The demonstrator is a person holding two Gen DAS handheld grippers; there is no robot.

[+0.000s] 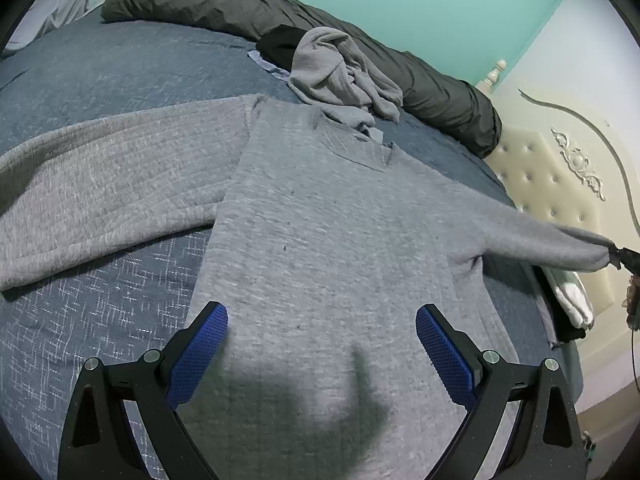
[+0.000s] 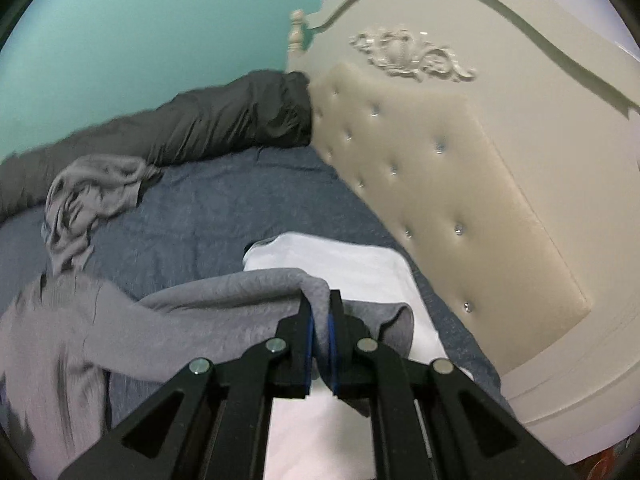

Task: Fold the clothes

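On the blue bedspread (image 1: 100, 280), the grey sweater (image 1: 320, 240) lies flat, sleeves outstretched.

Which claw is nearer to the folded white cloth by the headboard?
Right. The right claw, shut on the grey sweater's sleeve, hangs just above the white cloth. The left claw, open, sits over the sweater's lower body, well away from it.
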